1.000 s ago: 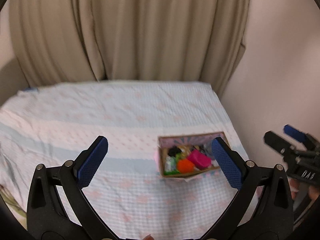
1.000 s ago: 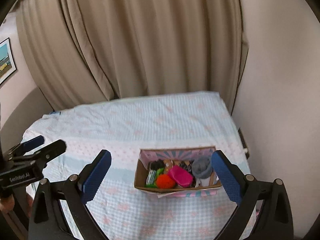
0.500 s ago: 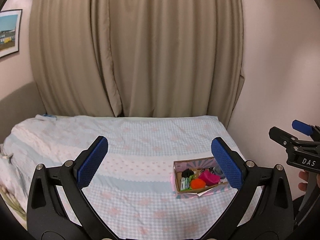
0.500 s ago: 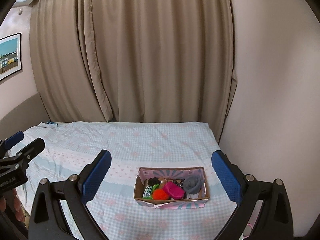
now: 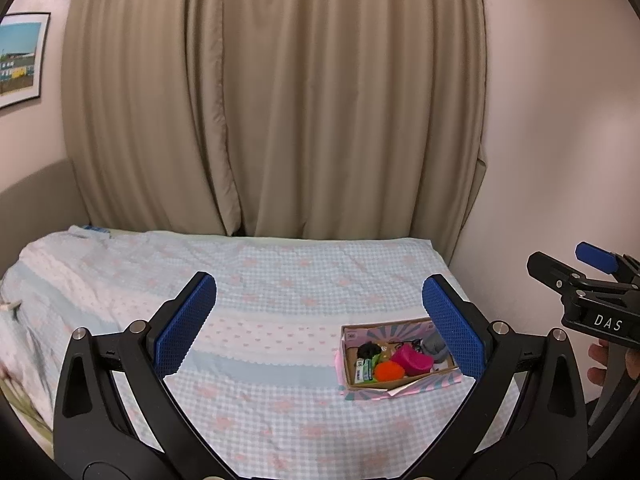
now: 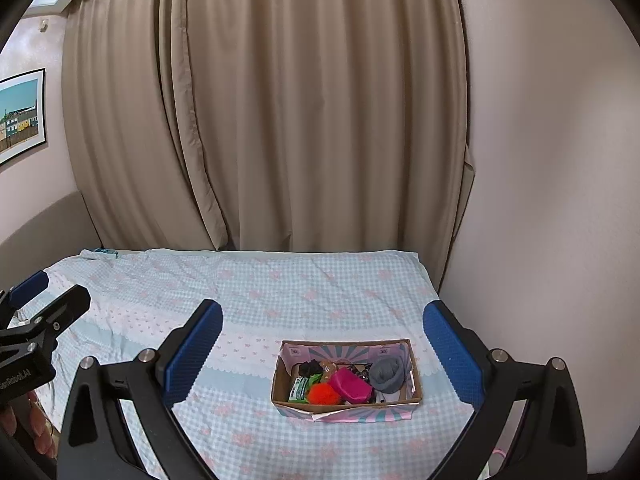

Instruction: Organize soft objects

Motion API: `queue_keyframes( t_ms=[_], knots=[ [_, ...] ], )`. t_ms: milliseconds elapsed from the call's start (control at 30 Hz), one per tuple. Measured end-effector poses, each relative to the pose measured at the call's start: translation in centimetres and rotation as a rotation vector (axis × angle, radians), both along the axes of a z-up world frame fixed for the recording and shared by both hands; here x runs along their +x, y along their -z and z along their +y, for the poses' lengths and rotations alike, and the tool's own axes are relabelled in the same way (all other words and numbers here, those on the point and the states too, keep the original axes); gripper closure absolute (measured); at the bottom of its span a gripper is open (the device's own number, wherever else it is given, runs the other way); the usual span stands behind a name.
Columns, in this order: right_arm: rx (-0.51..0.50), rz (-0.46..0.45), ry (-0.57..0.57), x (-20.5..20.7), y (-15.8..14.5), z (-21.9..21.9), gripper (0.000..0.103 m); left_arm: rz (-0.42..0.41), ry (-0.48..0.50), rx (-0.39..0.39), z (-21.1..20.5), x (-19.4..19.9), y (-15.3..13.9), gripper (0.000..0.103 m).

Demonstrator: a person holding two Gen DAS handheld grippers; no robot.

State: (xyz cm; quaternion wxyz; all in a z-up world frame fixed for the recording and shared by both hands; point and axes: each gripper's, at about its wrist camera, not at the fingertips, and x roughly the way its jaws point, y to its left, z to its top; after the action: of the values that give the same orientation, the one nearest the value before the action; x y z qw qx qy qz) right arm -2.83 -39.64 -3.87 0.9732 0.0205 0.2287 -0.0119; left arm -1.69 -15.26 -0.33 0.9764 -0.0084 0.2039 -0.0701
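Basically: beige curtain [image 6: 280,120] fills the back wall, framed picture [image 6: 20,116] on the left wall. Bed [image 6: 280,288] with blue-pink checked sheet takes the lower half.

Left gripper [image 5: 320,324] is held above the near side of the bed, level, jaws spread wide, nothing between the blue pads [image 5: 184,324]. Right gripper [image 6: 324,352] same pose: wide apart, empty, aimed at the box. Each shows at the edge of the other's view; a hand [image 5: 600,364] is partly visible under the right one, cut off by the frame.

Cardboard box [image 6: 414,376] sits on the sheet toward the right side of the bed, near the wall, well apart from both grippers. Pink-and-teal flaps lie folded out around it.

Inside, left to right in the right wrist view:
- green-white packet [image 6: 298,391], label unreadable
- black soft item [image 6: 310,367] at the back
- orange fluffy ball [image 6: 324,394] at the front
- magenta pouch [image 6: 352,386] in the middle
- grey rolled fabric [image 6: 387,374] on the right

Small bits behind the pouch are too small to identify. The left gripper's right pad hides the box's right end in the left wrist view.
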Motion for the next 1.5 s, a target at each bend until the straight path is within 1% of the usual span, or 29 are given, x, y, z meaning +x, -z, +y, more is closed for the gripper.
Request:
queue_keyframes(
  t_ms=[233,767,1033,1500],
  knots=[
    [0.003,-0.002,-0.001,0.3,0.1,0.2,0.003,0.003,0.0,0.004,-0.1,0.3,0.2,0.0],
    [0.004,0.002,-0.002,0.7,0.0,0.5,0.003,-0.018,-0.01,0.01,0.2,1.9,0.1,0.0],
    [0.002,-0.001,-0.002,1.4,-0.3,0.7,0.003,-0.014,-0.002,0.0,0.2,2.0,0.2,0.0],
    [0.004,-0.003,0.005,2.2,-0.4,0.5,0.003,-0.02,-0.005,0.009,0.3,2.6,-0.1,0.0]
  ],
)
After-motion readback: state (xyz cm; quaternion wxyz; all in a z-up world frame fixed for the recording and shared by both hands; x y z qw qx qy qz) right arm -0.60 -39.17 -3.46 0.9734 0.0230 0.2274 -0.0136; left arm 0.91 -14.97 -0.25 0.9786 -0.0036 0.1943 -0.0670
